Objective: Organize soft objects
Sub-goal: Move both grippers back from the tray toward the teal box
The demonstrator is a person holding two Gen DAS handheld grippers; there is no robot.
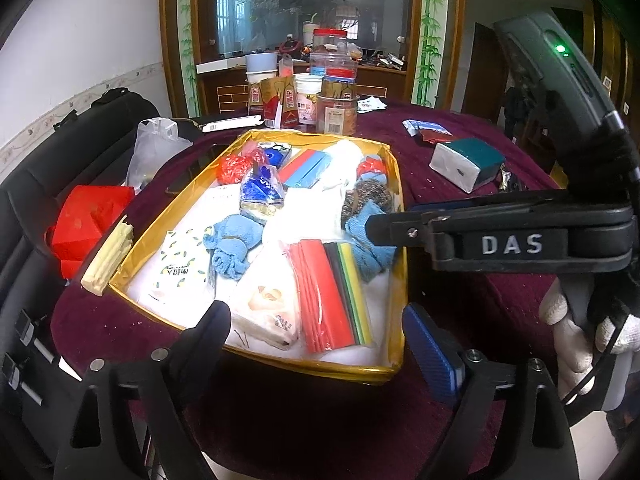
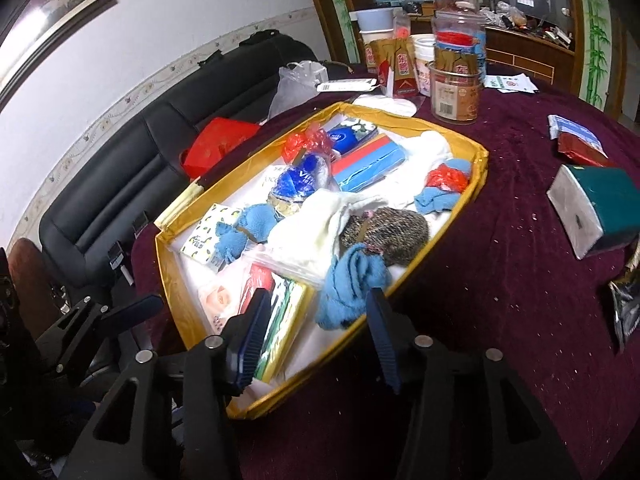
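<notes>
A gold-rimmed tray point(image 1: 394, 370) point(image 2: 478, 184) on the maroon table holds soft goods: blue cloths point(image 1: 228, 246) point(image 2: 348, 286), a brown knitted piece point(image 2: 386, 232), white cloth point(image 2: 320, 216), tissue packs point(image 1: 182, 268) and a bag of coloured sheets point(image 1: 330, 296). My left gripper point(image 1: 316, 330) is open at the tray's near edge, holding nothing. My right gripper point(image 2: 316, 328) is open above the tray's near right corner, its fingers on either side of a blue cloth and apart from it. In the left wrist view it point(image 1: 400, 226) reaches in from the right over the tray's right rim.
A teal and white tissue block point(image 1: 466, 162) point(image 2: 592, 210) and small packets point(image 2: 576, 138) lie on the table to the right of the tray. Jars, cups and cartons point(image 1: 316, 96) stand behind it. A black sofa point(image 2: 120, 168) with a red bag point(image 1: 86, 220) is at left.
</notes>
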